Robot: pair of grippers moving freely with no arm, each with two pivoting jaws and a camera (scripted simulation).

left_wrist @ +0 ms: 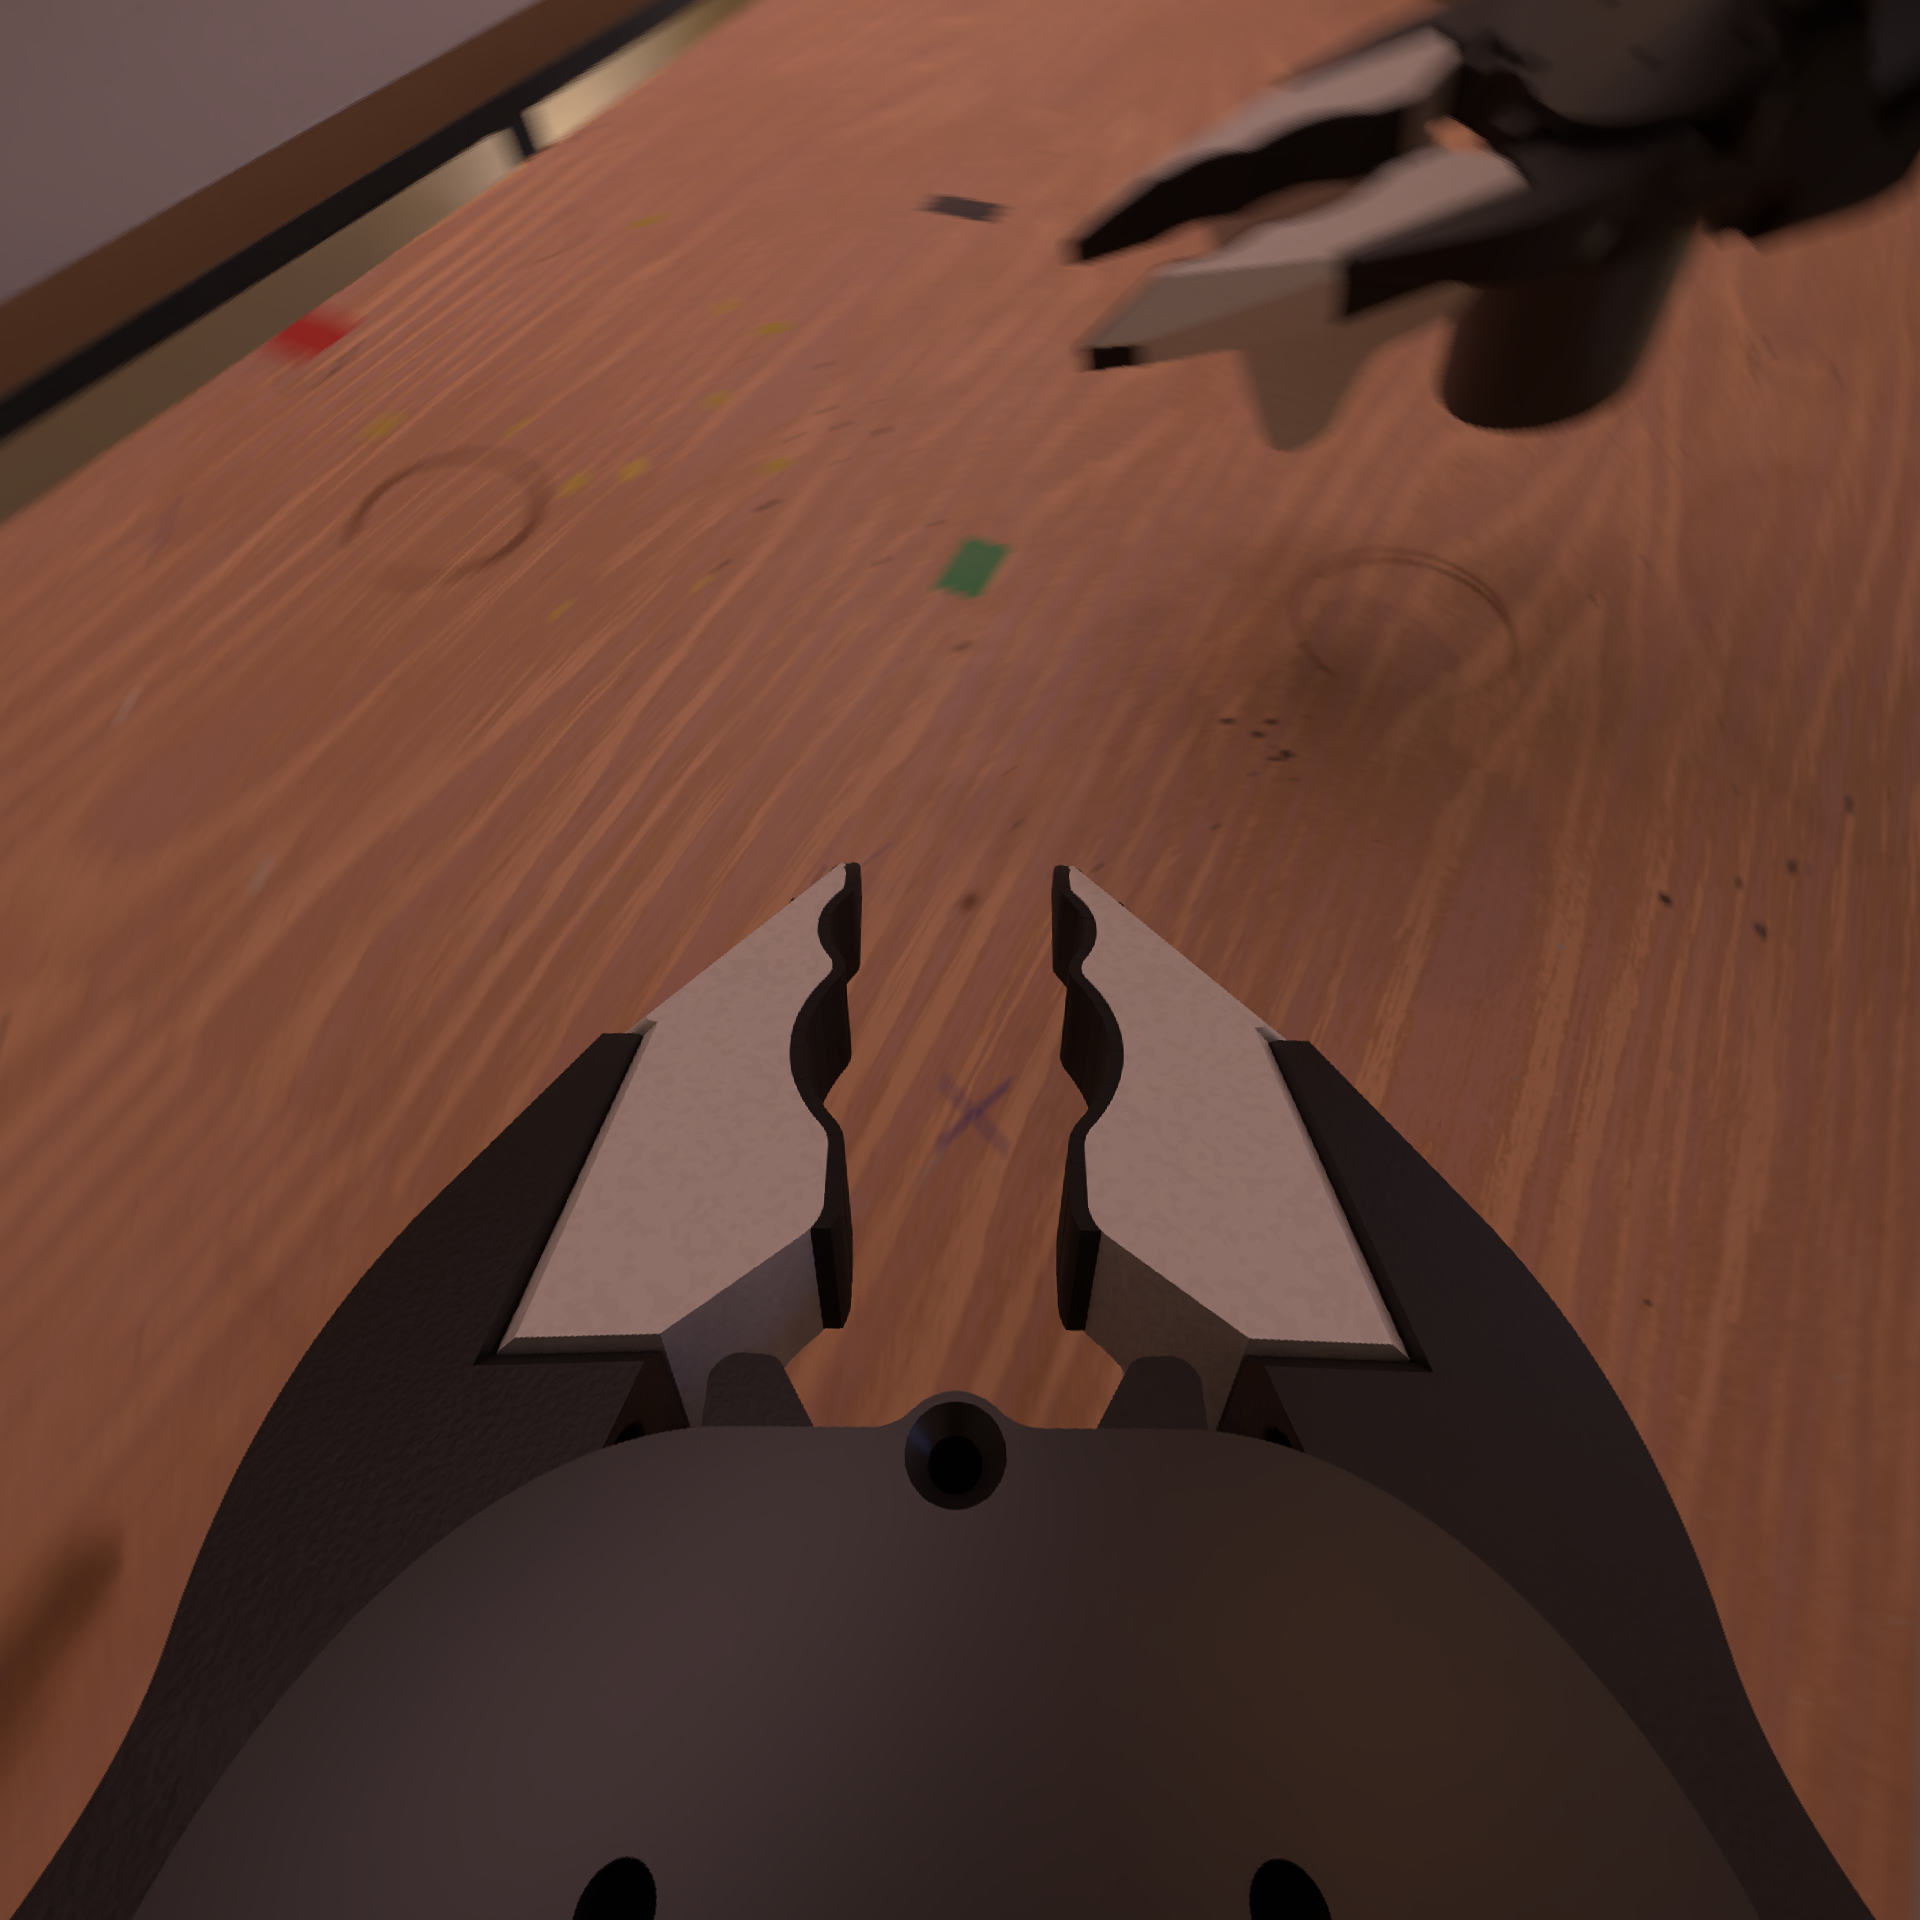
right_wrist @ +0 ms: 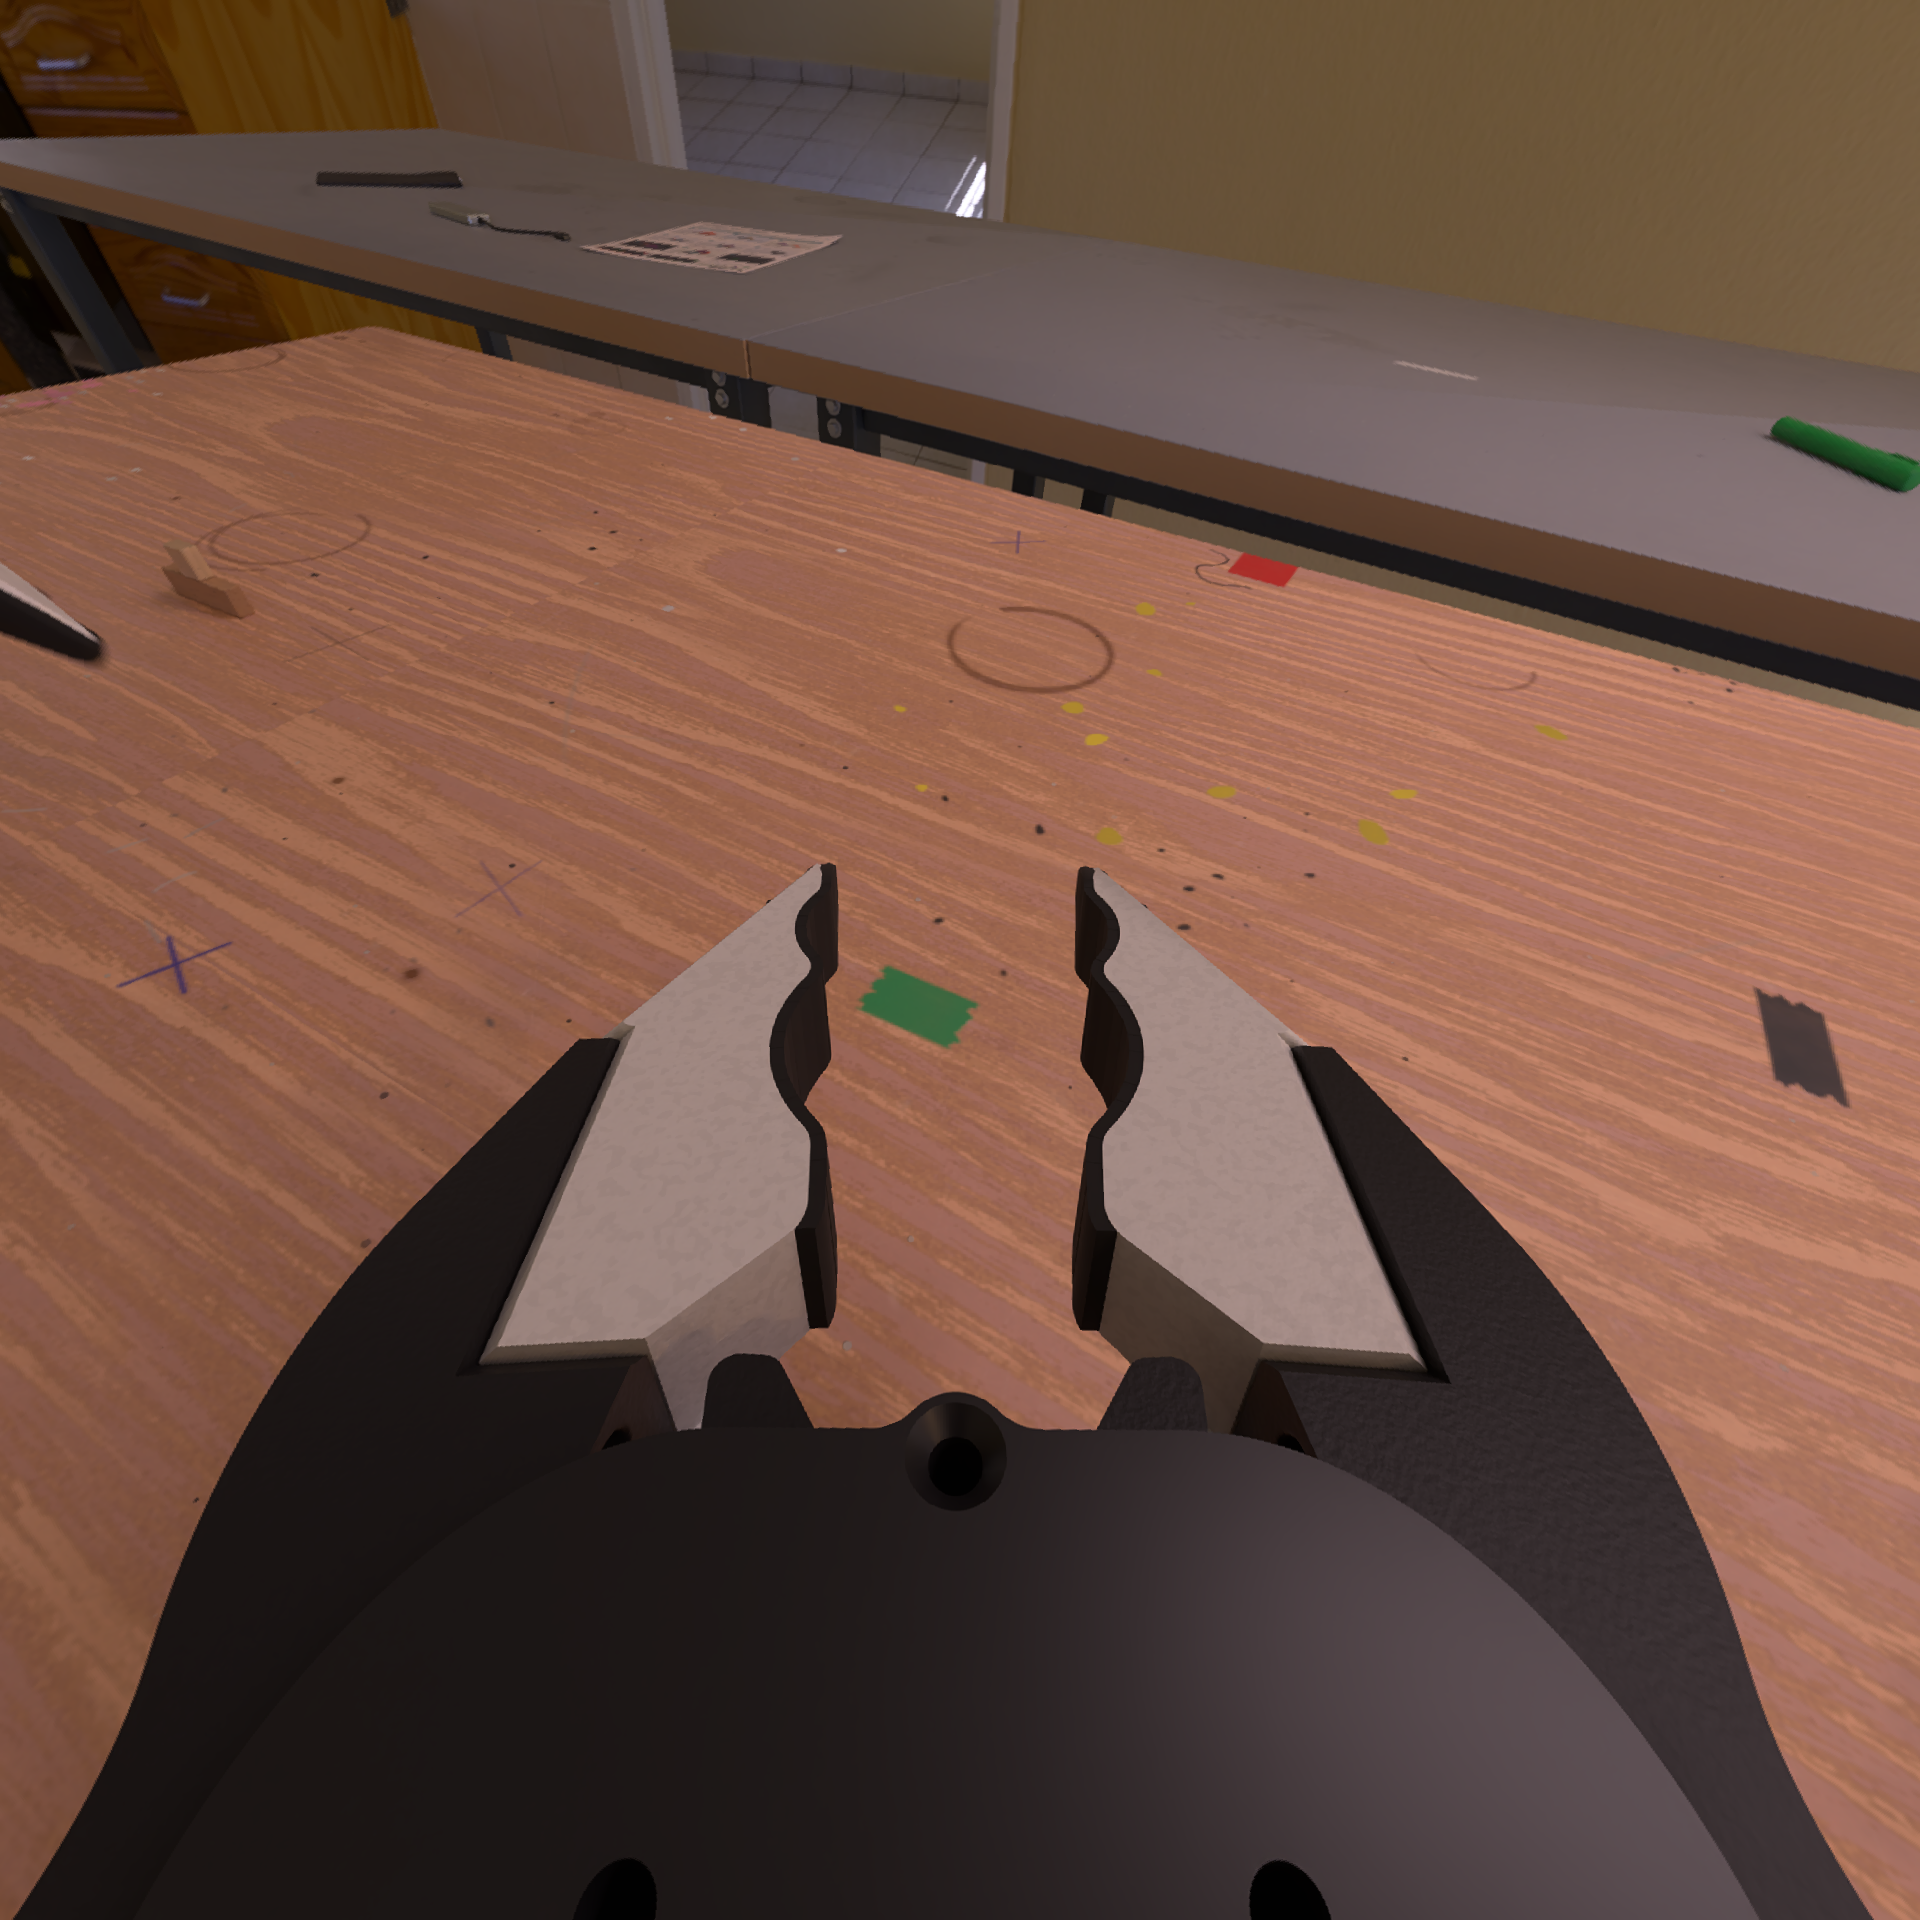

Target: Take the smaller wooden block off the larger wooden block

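Note:
In the right wrist view a small tan wooden block (right_wrist: 190,562) sits on a larger flat tan block (right_wrist: 220,597) far off at the left of the wooden table (right_wrist: 623,727). My right gripper (right_wrist: 956,871) is open and empty, well above the table and far from the blocks. A fingertip (right_wrist: 57,627) of the left gripper shows at the left edge, near the blocks. In the left wrist view my left gripper (left_wrist: 956,871) is open and empty low over bare table. The blocks do not show there. The right gripper (left_wrist: 1089,296) hangs open at the top right.
A green patch (right_wrist: 917,1006) lies on the table between my right fingers; it also shows in the left wrist view (left_wrist: 971,568). A red patch (right_wrist: 1262,569) and a dark patch (right_wrist: 1801,1047) lie on the table. A grey bench (right_wrist: 1143,343) behind holds a green cylinder (right_wrist: 1844,454).

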